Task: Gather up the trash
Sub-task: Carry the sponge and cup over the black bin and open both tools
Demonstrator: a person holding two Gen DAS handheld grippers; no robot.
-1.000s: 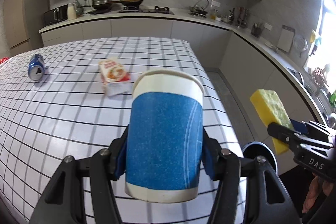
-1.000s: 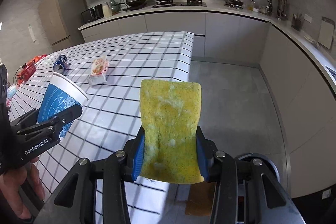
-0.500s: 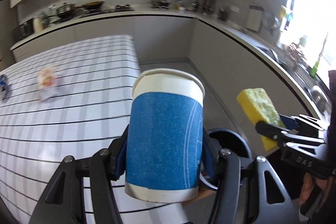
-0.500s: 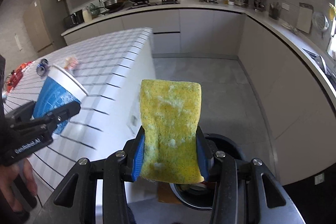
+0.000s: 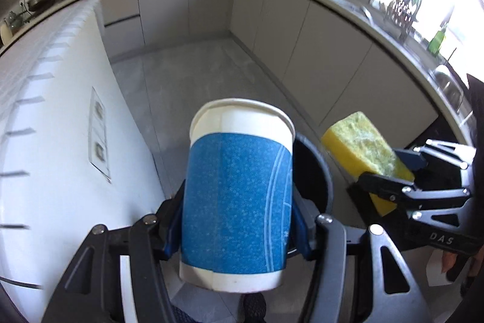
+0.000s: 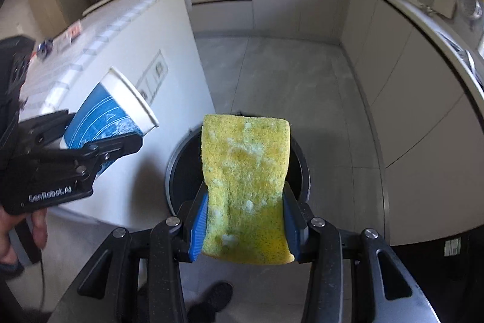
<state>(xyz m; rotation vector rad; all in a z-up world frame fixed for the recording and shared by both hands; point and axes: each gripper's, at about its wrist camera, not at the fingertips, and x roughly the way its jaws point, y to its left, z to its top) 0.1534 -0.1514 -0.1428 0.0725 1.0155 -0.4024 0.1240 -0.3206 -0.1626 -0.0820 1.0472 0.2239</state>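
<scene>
My left gripper (image 5: pixel 237 227) is shut on a blue and white paper cup (image 5: pixel 239 196), held upright above the floor beside the counter. The cup also shows in the right wrist view (image 6: pixel 106 117). My right gripper (image 6: pixel 245 227) is shut on a yellow sponge (image 6: pixel 245 183), which also shows in the left wrist view (image 5: pixel 366 153). A round dark trash bin (image 6: pixel 178 171) stands on the floor just below and ahead of both grippers; its rim shows behind the cup in the left wrist view (image 5: pixel 317 168).
The white counter island (image 5: pixel 54 141) with a grid-patterned top stands to the left, with sockets on its side. Grey cabinets (image 6: pixel 408 111) run along the back and right walls. A can and a snack packet (image 6: pixel 69 35) lie far off on the island top.
Both grippers have swung right and down, off the counter top, and now hang over the floor by the trash bin. The cup and sponge stay gripped.
</scene>
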